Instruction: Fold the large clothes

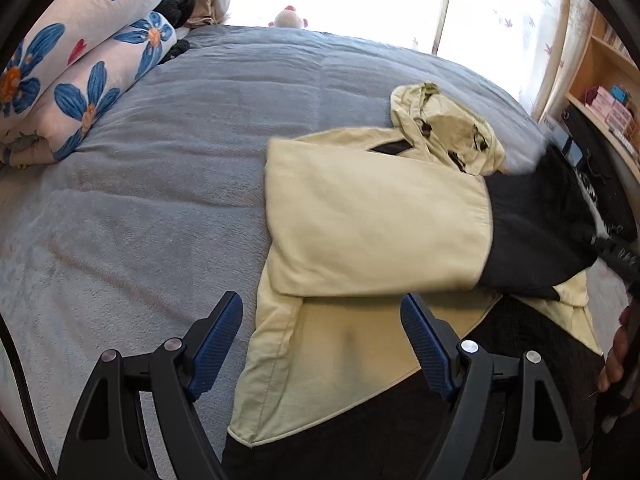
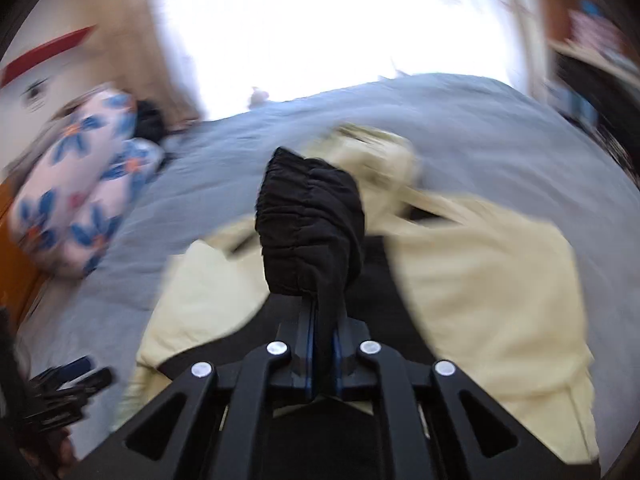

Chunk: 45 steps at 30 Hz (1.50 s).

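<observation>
A cream and black hooded jacket (image 1: 372, 224) lies on the grey bed cover (image 1: 168, 184), hood towards the window. One cream sleeve is folded across its body. My left gripper (image 1: 322, 344) is open and empty, just above the jacket's lower left part. My right gripper (image 2: 322, 320) is shut on the black sleeve cuff (image 2: 310, 228) and holds it up over the jacket (image 2: 488, 300); this view is blurred. The same cuff (image 1: 532, 232) shows at the right in the left wrist view, lifted.
A rolled floral quilt (image 1: 76, 68) lies at the bed's far left. A soft toy (image 1: 289, 19) sits at the far edge by the bright window. Wooden shelves (image 1: 604, 92) stand at the right. The left gripper shows at the lower left of the right wrist view (image 2: 64, 388).
</observation>
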Available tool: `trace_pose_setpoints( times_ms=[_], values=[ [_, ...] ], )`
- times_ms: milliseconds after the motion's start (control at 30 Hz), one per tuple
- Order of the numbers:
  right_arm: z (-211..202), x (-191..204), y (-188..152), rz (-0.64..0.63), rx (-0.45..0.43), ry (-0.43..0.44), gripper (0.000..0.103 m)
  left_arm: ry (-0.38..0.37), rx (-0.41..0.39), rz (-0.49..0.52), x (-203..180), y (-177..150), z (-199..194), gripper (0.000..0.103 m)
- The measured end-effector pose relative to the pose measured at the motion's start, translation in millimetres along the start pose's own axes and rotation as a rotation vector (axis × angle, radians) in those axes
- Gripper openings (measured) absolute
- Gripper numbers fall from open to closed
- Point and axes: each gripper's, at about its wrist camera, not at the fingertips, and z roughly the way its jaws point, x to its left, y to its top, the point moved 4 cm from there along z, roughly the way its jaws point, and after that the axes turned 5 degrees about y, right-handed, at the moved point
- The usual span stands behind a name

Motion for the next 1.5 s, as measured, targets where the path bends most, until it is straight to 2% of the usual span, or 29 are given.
trace_pose_setpoints(
  times_ms=[67,100,133,200,267,400,533,633,733,767,800,833,867,933,967,1067,1133,1200,1267,1333,1400,1433,1500],
  values=[
    [13.8,-36.3,-18.6,0.081,0.113,-0.038,0.031,-0.002,0.023,0.031,-5.4,-0.7,6.0,0.08],
    [14.8,-48.1,-25.3,0.112,0.135,-0.036,0.031,-0.003,0.036,0.047,-7.5,-0.3,8.9,0.08],
    [13.5,-57.0,-30.5,0.131,0.147,-0.031,0.032,-0.004,0.048,0.065,-9.4,1.1,11.9,0.08],
    [5.1,-72.5,-32.8,0.148,0.144,-0.018,0.043,-0.013,0.073,0.104,-12.4,7.5,19.3,0.08],
    [-2.7,-79.3,-26.8,0.164,0.115,-0.005,0.058,-0.021,0.098,0.129,-11.7,20.7,31.9,0.08],
    [8.1,-90.3,5.1,0.192,0.086,0.024,0.062,-0.006,0.158,0.122,-3.6,47.6,69.1,0.08],
    [45.6,-97.7,33.7,0.184,0.118,0.012,0.062,0.019,0.215,0.08,10.8,69.6,113.3,0.08],
    [68.3,-106.3,44.5,0.164,0.142,-0.016,0.062,0.021,0.236,0.047,19.8,80.1,136.1,0.08],
    [88.1,-113.4,43.2,0.167,0.176,0.018,0.059,-0.005,0.26,-0.012,27.5,86.1,155.8,0.08],
    [90.1,-112.9,43.0,0.155,0.171,0.018,0.046,-0.018,0.259,-0.026,29.7,86.7,159.7,0.071],
    [92.8,-108.4,42.2,0.117,0.173,0.016,0.04,-0.032,0.254,-0.033,29.5,87.5,161.9,0.05],
    [94.8,-106.3,42.8,0.098,0.172,0.017,0.032,-0.057,0.242,-0.03,27.4,88.9,162.7,0.036],
    [94.2,-102.4,43.1,0.075,0.166,0.014,0.029,-0.068,0.233,-0.027,25.9,90.4,163.2,0.01],
    [91.8,-95.3,47.3,0.028,0.143,0.001,0.026,-0.036,0.203,-0.016,24.3,92.8,161.2,0.004],
    [89.1,-91.9,52.1,0.012,0.115,0.001,0.025,-0.017,0.162,-0.011,24.0,94.3,155.9,0.002],
    [77.5,-82.6,70.4,-0.014,-0.01,0.016,0.025,0.002,0.055,-0.014,25.6,98.5,139.0,0.002],
    [82.6,-81.5,75.4,-0.022,-0.046,0.008,0.025,0.017,0.035,-0.013,26.3,96.7,141.0,0.002],
    [102.5,-81.8,70.7,-0.051,-0.011,-0.046,0.026,0.046,0.055,0.006,24.4,90.9,153.7,0.002],
    [118.8,-83.6,62.5,-0.065,0.055,-0.085,0.033,0.067,0.06,0.009,24.0,88.5,162.0,0.004],
    [112.4,-83.3,59.7,-0.062,0.059,-0.106,0.036,0.079,0.053,0.0,24.3,89.4,160.1,0.007],
    [97.4,-80.0,60.1,-0.074,0.049,-0.139,0.038,0.113,0.059,0.001,25.1,91.4,150.4,0.023],
    [87.6,-77.4,60.0,-0.088,0.035,-0.155,0.039,0.129,0.044,0.011,23.9,93.3,141.4,0.027],
    [71.6,-73.1,59.3,-0.109,0.008,-0.184,0.04,0.145,0.005,0.032,20.2,94.0,123.5,0.043]
  ],
)
